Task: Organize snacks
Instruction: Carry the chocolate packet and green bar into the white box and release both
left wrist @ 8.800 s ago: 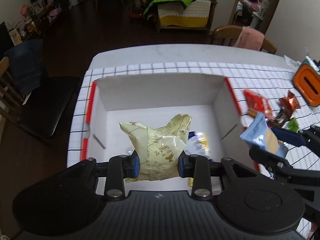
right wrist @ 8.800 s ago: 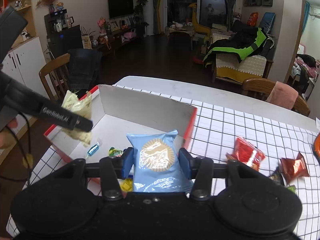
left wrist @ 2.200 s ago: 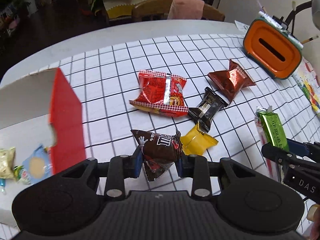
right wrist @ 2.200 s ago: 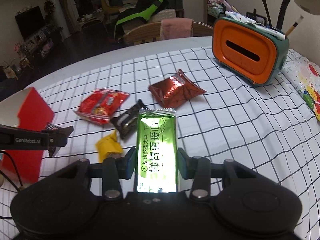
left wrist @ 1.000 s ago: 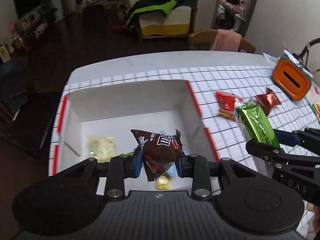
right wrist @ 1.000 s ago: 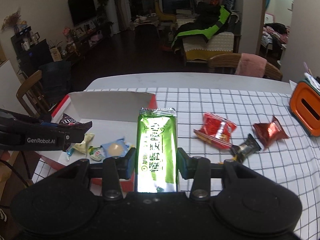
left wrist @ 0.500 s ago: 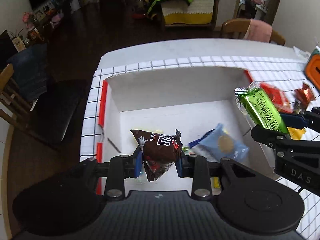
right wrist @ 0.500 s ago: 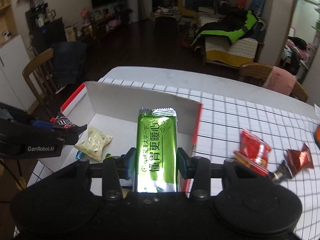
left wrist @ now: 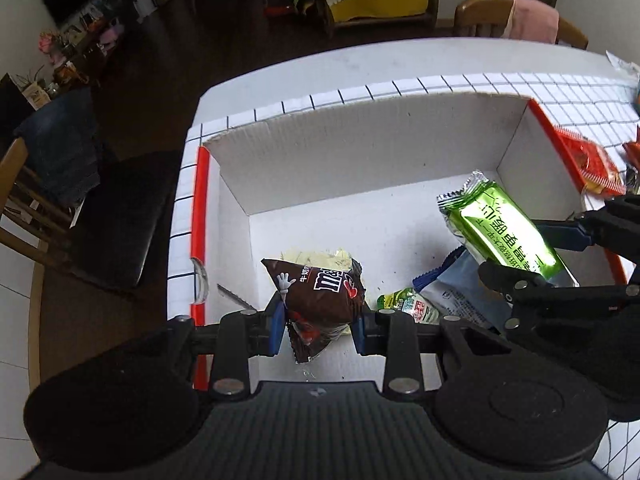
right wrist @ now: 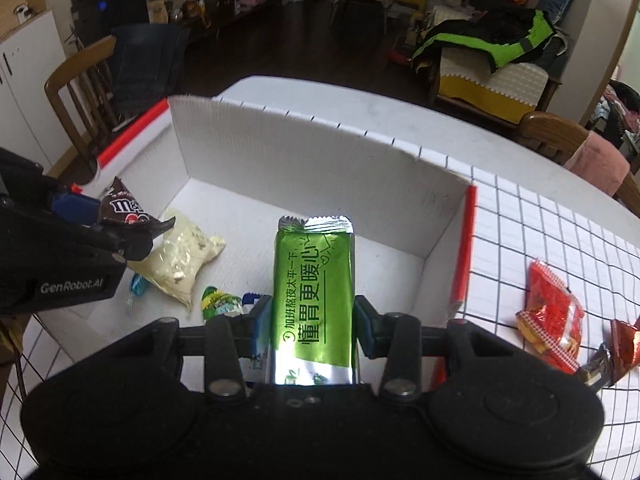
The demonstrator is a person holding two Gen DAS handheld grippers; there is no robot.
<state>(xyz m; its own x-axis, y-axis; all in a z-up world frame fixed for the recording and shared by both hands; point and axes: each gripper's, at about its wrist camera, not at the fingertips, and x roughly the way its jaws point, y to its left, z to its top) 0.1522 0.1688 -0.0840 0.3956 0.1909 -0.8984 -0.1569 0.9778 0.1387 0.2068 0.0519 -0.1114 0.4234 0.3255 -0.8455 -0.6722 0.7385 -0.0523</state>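
My left gripper [left wrist: 319, 327]: clamped on brown chocolate bag [left wrist: 320, 292], over the white box [left wrist: 360, 152]. My right gripper [right wrist: 313, 330]: clamped on green bar [right wrist: 314, 280], over the same box. In box: cream packet [right wrist: 180, 258], blue packet [left wrist: 456, 292]. On tabletop [right wrist: 540, 232]: red packet [right wrist: 554, 316].

Two fisheye cameras are looking forward and steeply down, each riding on a handheld gripper just behind its jaws. The left wrist camera is sitting close above the white box [left wrist: 360, 152], facing its far wall, with a dim living room curving beyond. The right wrist camera is hovering over the same box [right wrist: 320, 160] from its right side, also taking in the checked surface [right wrist: 560, 240] to the right. Both views are sharing the box interior, and each is catching the other gripper: the right gripper [left wrist: 516, 252] at the left view's right edge, the left gripper [right wrist: 120, 224] at the right view's left edge.
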